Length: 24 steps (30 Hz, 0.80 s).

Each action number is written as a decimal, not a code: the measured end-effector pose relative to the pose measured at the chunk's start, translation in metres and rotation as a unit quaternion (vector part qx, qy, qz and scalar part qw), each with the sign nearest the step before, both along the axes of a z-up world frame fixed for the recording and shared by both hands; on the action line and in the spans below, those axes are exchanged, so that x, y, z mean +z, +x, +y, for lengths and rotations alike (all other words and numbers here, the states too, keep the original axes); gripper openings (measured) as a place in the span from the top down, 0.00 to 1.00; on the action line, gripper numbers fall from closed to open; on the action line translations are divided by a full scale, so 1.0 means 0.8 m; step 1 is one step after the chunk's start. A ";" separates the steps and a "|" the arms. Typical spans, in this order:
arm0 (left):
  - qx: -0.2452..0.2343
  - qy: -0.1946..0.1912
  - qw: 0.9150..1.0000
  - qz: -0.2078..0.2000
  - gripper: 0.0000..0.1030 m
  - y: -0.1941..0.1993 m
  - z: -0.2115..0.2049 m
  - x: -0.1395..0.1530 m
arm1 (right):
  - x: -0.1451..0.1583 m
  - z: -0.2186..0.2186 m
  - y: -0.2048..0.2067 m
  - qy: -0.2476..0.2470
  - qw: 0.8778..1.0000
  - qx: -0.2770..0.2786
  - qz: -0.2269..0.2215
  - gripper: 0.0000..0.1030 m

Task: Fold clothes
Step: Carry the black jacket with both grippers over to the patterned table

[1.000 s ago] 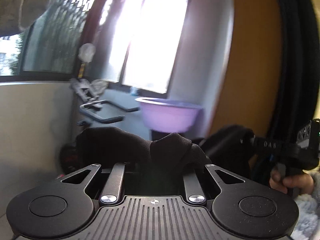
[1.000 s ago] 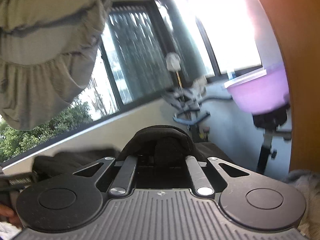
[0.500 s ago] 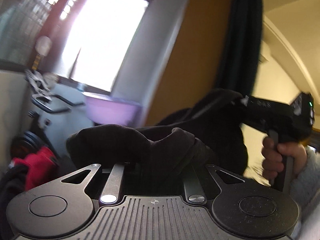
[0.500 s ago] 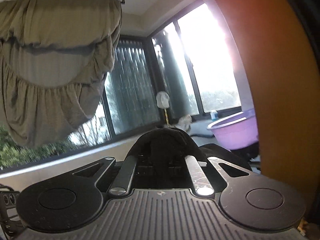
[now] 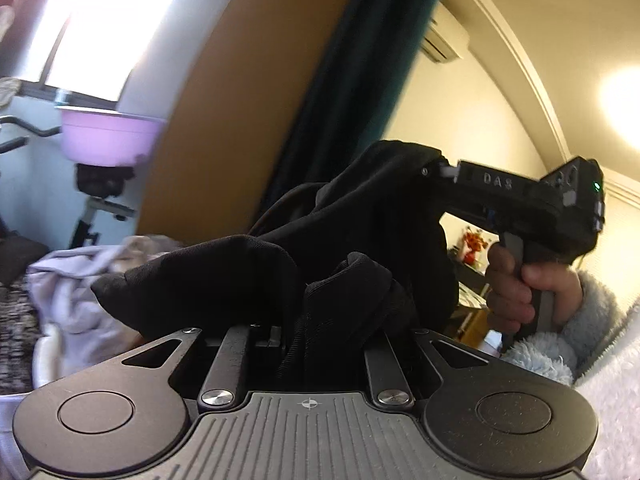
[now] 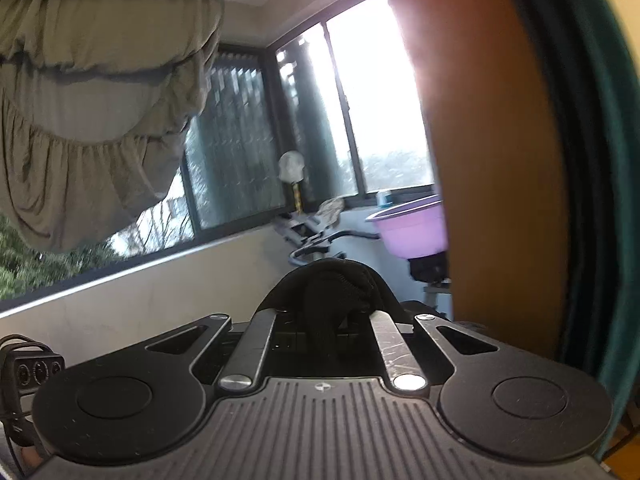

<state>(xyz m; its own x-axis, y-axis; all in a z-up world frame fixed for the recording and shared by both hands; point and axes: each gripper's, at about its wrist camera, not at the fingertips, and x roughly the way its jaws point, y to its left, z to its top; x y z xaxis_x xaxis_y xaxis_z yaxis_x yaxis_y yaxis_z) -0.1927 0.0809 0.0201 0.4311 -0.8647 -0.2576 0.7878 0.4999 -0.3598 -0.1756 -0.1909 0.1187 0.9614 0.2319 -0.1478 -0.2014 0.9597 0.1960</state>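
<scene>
Low in the middle of the left wrist view, the black garment (image 5: 248, 280) bunches up over my left gripper (image 5: 310, 312), whose jaws are clenched on a fold of it; the cloth hides the fingertips themselves. From there the fabric stretches up and to the right to my right gripper (image 5: 436, 168), which shows side-on in the right half of the frame and pinches the other end of the cloth. A hand (image 5: 520, 284) in a fluffy pale blue sleeve (image 5: 576, 320) grips its handle.

Seen from the right wrist camera, the same black garment (image 6: 336, 288) humps over the right gripper (image 6: 326, 316) at lower centre, jaws clamped tight on it, so the cloth hangs in the air between my two claws (nothing I can see supports it from below).

Further out, a pale lilac cloth (image 5: 76, 280) lies crumpled at the left edge of the left view. A purple basin (image 5: 108, 136) sits in the upper left of that frame, beside an orange wall (image 5: 224, 128) and a dark teal curtain (image 5: 360, 60). An olive sheet (image 6: 88, 112) hangs in the upper left of the right view, before the windows (image 6: 360, 120).
</scene>
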 end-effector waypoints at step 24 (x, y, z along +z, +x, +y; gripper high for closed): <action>-0.211 0.014 0.972 0.098 0.87 -0.048 -0.578 -0.074 | -0.020 -0.458 -0.237 -0.031 0.979 -0.197 0.047 0.93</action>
